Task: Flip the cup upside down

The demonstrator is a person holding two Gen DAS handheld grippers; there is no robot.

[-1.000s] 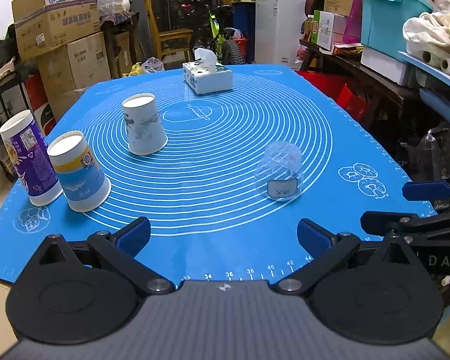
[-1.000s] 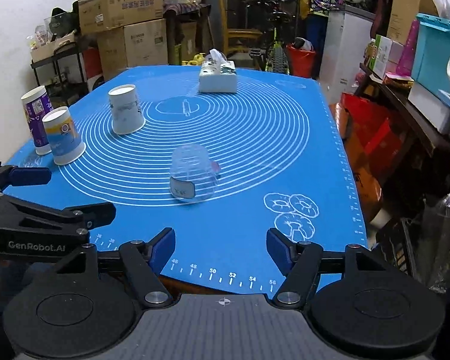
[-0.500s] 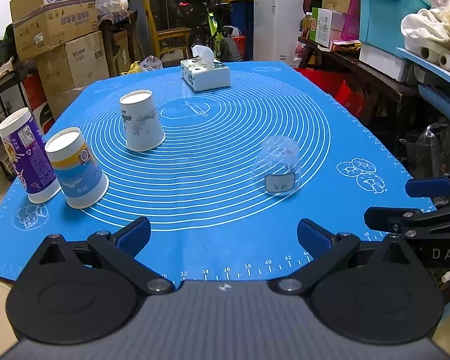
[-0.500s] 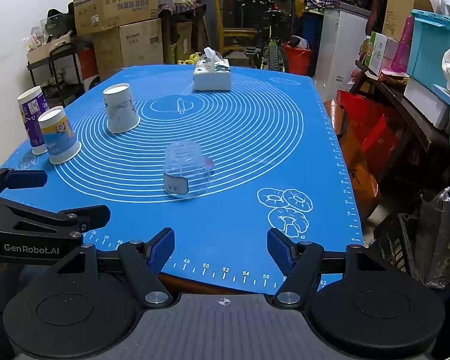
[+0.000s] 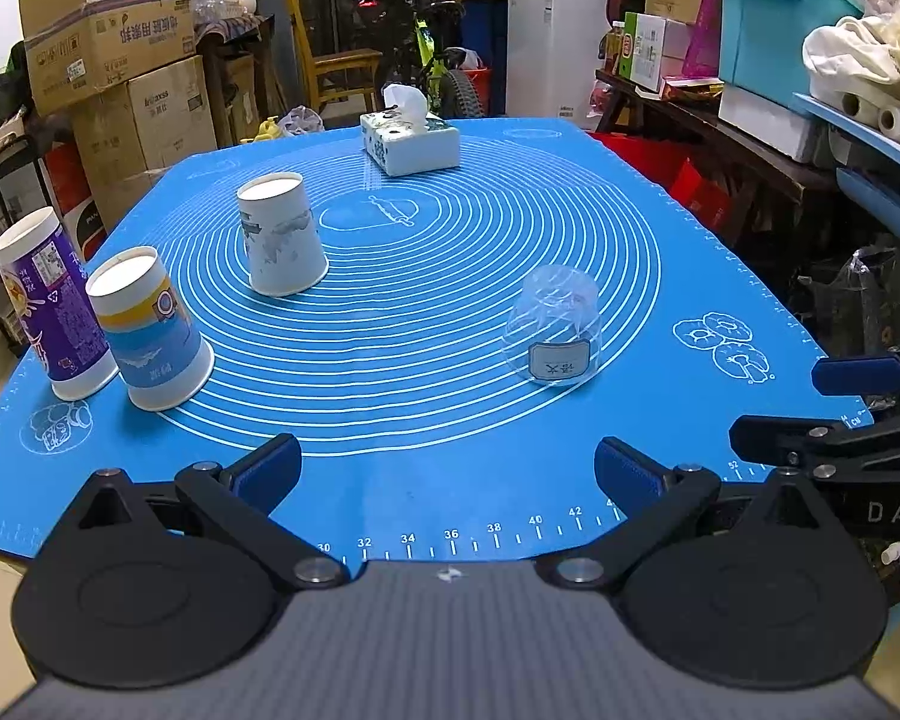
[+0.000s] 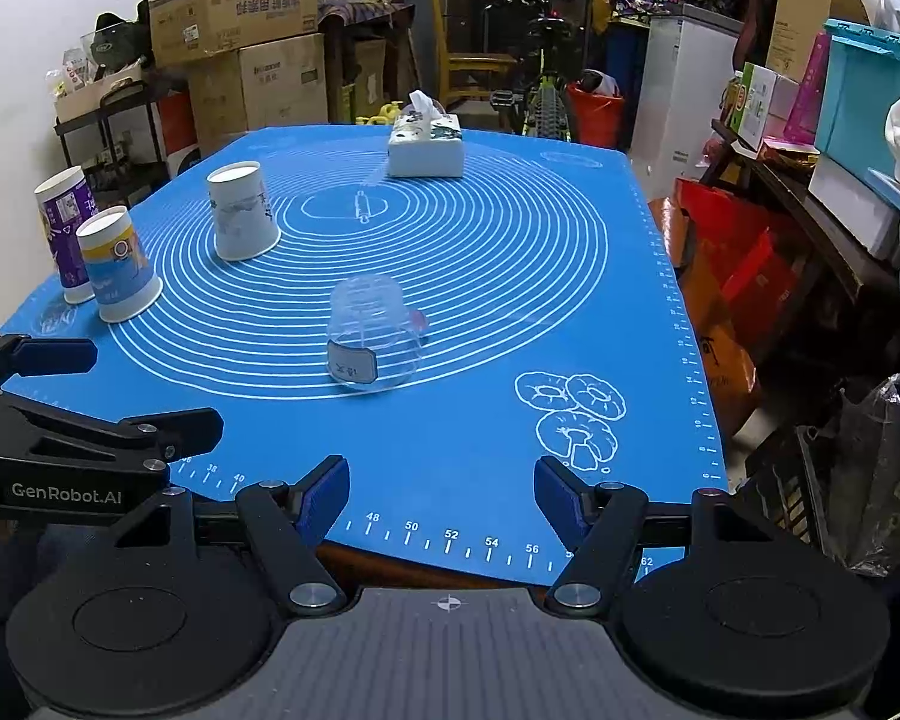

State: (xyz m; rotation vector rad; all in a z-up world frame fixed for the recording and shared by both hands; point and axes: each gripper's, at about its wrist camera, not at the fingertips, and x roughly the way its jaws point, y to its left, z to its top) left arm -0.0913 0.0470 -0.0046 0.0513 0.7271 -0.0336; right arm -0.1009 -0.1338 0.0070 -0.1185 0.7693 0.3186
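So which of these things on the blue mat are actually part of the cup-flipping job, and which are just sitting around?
Part of the job:
- clear plastic cup, mouth down
- white paper cup, mouth down
- blue and yellow cup, mouth down
- purple cup, mouth down
- left gripper and right gripper, both open and empty

Just lying about:
- tissue box
- blue mat
- cardboard boxes

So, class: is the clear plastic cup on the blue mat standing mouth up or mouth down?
Mouth down. The clear plastic cup sits with its wide rim on the blue mat, its narrower closed base on top.

Table under blue mat (image 5: 426, 480), four upturned cups (one clear (image 5: 552, 327)), tissue box (image 5: 411, 141)
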